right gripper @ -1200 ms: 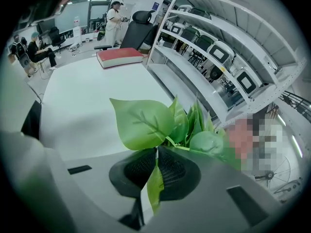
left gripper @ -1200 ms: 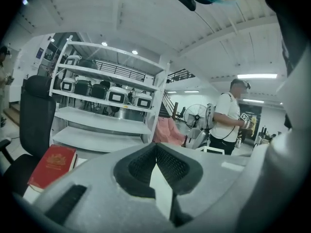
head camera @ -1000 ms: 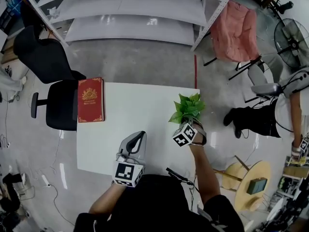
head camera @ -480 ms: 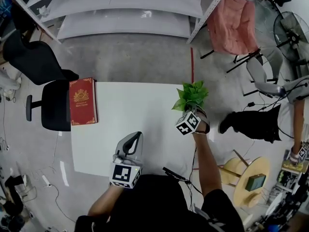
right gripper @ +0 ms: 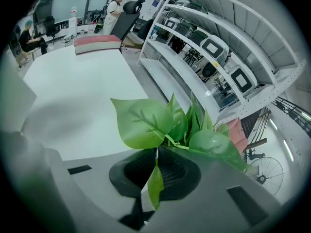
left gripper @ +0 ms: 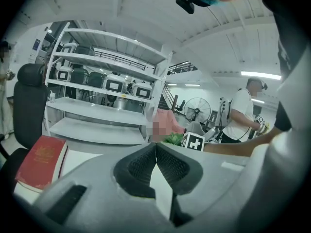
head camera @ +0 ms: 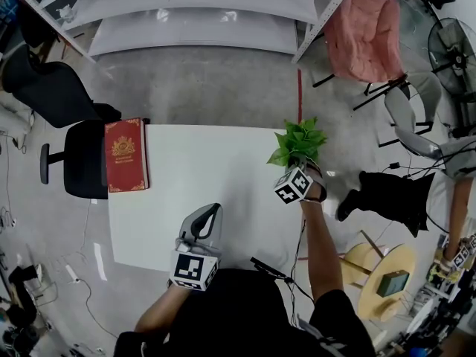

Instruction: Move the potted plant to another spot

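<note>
The potted plant (head camera: 297, 143) shows as a bunch of green leaves at the far right corner of the white table (head camera: 208, 169). Its pot is hidden under the leaves and my right gripper (head camera: 301, 163). In the right gripper view, the leaves (right gripper: 165, 125) spread just past the right gripper (right gripper: 156, 152), whose jaws are shut on a stem and a leaf. My left gripper (head camera: 211, 212) is over the table's near side. Seen in its own view, the left gripper (left gripper: 155, 147) is shut with nothing in it, and the plant (left gripper: 172, 139) lies far ahead.
A red book (head camera: 124, 155) lies on the table's left edge, next to a black office chair (head camera: 82, 158). Metal shelving (head camera: 201, 13) stands beyond the table. A pink chair (head camera: 361, 32), another person (head camera: 387, 192) and a round wooden stool (head camera: 383, 281) are on the right.
My right gripper has carried the plant a little farther away, toward the table's far right corner. The left gripper has stayed where it was.
</note>
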`<control>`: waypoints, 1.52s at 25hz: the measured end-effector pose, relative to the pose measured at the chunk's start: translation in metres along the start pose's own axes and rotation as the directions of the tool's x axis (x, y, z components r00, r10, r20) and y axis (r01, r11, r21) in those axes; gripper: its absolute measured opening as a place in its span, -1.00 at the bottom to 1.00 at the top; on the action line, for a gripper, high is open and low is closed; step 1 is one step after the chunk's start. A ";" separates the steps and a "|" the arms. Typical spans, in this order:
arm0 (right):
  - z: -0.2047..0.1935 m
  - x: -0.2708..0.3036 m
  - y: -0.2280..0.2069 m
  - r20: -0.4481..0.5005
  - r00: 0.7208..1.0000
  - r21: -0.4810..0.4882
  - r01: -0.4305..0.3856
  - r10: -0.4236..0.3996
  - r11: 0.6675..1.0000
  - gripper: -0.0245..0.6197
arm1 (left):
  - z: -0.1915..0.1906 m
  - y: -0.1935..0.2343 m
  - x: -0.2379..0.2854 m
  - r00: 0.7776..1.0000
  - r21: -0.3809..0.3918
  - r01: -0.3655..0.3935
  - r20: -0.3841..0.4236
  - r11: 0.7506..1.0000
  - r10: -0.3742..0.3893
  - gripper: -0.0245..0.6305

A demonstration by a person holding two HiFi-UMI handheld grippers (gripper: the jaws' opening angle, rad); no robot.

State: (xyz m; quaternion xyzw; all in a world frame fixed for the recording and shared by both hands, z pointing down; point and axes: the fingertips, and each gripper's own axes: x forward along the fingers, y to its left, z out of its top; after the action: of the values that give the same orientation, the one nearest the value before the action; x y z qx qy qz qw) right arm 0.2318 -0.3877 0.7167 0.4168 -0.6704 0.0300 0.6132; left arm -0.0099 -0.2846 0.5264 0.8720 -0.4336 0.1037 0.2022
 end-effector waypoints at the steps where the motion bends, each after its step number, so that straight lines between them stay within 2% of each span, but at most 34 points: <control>1: 0.000 0.001 0.000 0.001 1.000 0.000 -0.003 0.003 1.000 -0.88 | 0.000 0.000 0.001 1.000 0.002 0.002 -0.001 1.000 -0.002 -0.87; 8: 0.004 0.004 0.001 0.006 1.000 -0.012 0.006 -0.006 1.000 -0.88 | 0.000 0.002 0.004 1.000 -0.006 -0.010 -0.004 1.000 0.010 -0.87; 15: 0.004 0.000 0.000 0.009 1.000 0.019 0.022 -0.022 1.000 -0.88 | -0.003 0.003 -0.004 1.000 -0.006 -0.016 -0.013 1.000 0.016 -0.87; 25: 0.009 -0.031 0.000 0.055 0.997 0.042 0.051 -0.053 0.998 -0.88 | 0.003 -0.006 -0.022 1.000 0.017 -0.008 0.015 1.000 0.007 -0.87; 32: 0.009 -0.077 0.007 0.137 0.987 0.149 0.065 -0.085 0.987 -0.88 | 0.003 -0.024 -0.047 0.999 0.023 -0.015 0.033 1.000 0.014 -0.87; 38: 0.003 -0.122 0.015 0.228 0.966 0.293 0.054 -0.124 0.954 -0.88 | 0.002 -0.049 -0.073 0.997 0.048 -0.023 0.069 0.999 0.019 -0.87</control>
State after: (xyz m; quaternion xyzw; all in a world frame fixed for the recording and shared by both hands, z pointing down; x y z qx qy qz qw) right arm 0.2083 -0.3159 0.6192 0.5312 -0.7097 0.0469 0.4605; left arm -0.0148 -0.2067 0.4861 0.8751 -0.4468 0.0864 0.1648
